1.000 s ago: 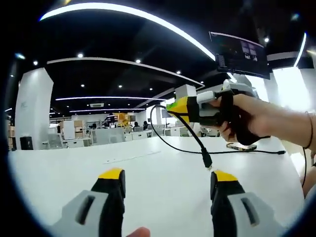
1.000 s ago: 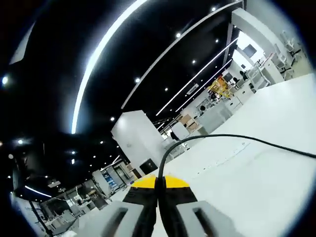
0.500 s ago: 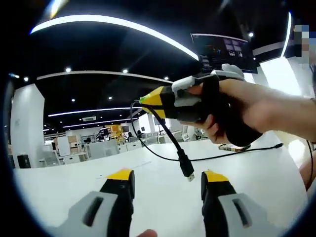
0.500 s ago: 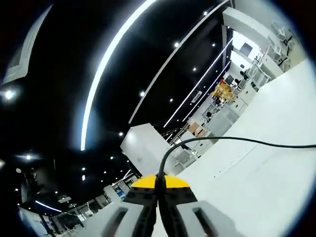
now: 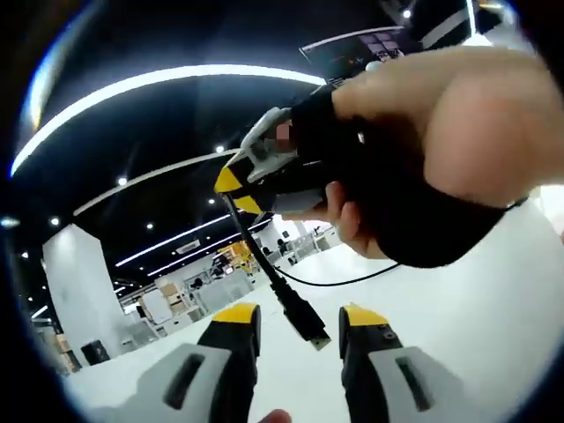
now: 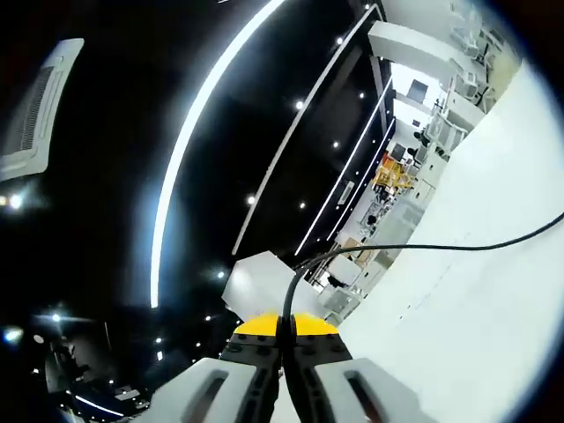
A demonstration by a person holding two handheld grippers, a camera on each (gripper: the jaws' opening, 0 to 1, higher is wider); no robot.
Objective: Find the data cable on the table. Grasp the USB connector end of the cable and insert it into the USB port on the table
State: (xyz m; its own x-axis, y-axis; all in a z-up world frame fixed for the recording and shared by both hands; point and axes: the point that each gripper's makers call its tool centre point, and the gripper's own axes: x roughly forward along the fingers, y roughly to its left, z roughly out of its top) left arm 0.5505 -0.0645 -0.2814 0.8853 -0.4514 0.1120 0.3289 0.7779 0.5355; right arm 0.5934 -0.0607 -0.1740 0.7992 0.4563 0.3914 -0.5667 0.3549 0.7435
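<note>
- My right gripper (image 6: 284, 328), grey with yellow-tipped black jaws, is pressed closed on the thin black data cable (image 6: 287, 304).
- In the right gripper view the cable rises from between the tips. It then bends over and runs away to the right above the plain white table top (image 6: 467, 335).
- In the left gripper view my right hand (image 5: 441, 123) holds that gripper close to the camera, raised above the table. Its yellow tips point left and slightly down.
- A short length of cable slants down from those tips to the black USB connector (image 5: 308, 328), which ends in a bare metal plug.
- The connector hangs in the air, off the table, with its metal end pointing down and to the right.
- My left gripper (image 5: 298, 319) has its two yellow-tipped jaws spread apart and grips nothing. The connector shows in the gap between them and touches neither, as far as I can see.
- More of the cable curves away under my right hand, over the table.
- Long white light strips (image 6: 196, 132) cross the dark ceiling.
</note>
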